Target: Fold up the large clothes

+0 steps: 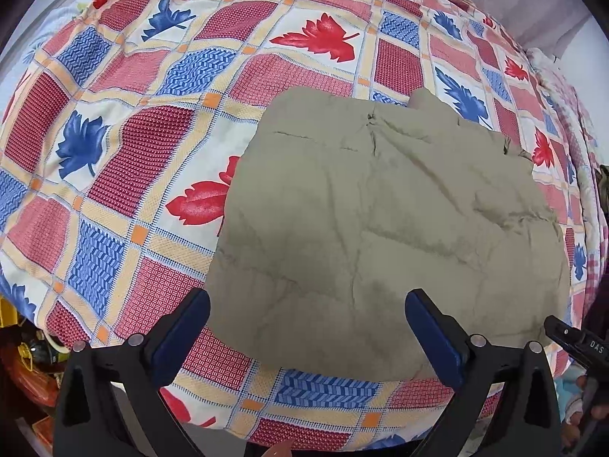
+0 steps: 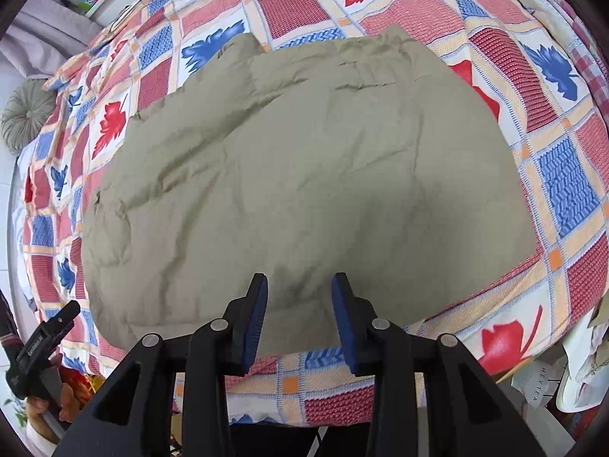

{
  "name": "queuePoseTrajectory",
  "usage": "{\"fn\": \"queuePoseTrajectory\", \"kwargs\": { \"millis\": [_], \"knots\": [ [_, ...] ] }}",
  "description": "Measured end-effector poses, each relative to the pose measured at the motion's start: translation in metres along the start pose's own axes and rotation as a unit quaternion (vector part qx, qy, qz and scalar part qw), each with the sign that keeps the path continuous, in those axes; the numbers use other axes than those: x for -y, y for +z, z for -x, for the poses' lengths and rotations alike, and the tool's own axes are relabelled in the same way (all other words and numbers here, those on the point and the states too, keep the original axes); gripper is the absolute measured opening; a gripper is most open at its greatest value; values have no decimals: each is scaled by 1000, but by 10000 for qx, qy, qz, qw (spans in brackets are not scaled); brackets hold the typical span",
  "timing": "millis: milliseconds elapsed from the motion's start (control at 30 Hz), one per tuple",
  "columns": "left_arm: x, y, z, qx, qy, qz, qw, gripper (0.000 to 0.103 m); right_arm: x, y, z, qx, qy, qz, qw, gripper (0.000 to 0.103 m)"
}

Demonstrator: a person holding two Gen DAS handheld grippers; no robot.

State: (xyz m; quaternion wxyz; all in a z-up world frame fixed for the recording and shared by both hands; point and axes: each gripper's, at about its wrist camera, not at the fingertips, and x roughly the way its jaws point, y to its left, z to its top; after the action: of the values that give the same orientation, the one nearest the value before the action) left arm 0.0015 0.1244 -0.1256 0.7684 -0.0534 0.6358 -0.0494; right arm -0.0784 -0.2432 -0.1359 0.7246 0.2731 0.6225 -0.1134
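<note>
- Blue-padded jaws of the left gripper (image 1: 306, 325) are standing wide apart above the near edge of the garment, gripping nothing.
- The right gripper (image 2: 298, 314) is hovering partly open, nothing between its pads.
- The olive-green garment (image 2: 304, 190) is lying folded and wrinkled on the leaf-patterned bedspread (image 1: 133, 114).
- A round grey cushion (image 2: 26, 114) is sitting beyond the bed.
</note>
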Motion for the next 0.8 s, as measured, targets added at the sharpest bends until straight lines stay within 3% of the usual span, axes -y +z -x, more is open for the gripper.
{"fn": "queuePoseTrajectory", "kwargs": {
  "millis": [267,400,600,800],
  "knots": [
    [-4,0,-5,-110,61,-265,9996,103,-18,-21,-12,-213,186,2,9996,60],
    [-8,-2,-10,-125,183,-378,9990,103,-26,-31,-16,-262,494,30,9984,84],
    [-24,-2,-20,-152,238,-327,9991,103,-40,-47,-28,-403,797,88,9960,86],
    [-39,0,-28,-268,-286,-299,9988,103,-49,-54,-45,-729,909,100,9931,86]
  ]
}}
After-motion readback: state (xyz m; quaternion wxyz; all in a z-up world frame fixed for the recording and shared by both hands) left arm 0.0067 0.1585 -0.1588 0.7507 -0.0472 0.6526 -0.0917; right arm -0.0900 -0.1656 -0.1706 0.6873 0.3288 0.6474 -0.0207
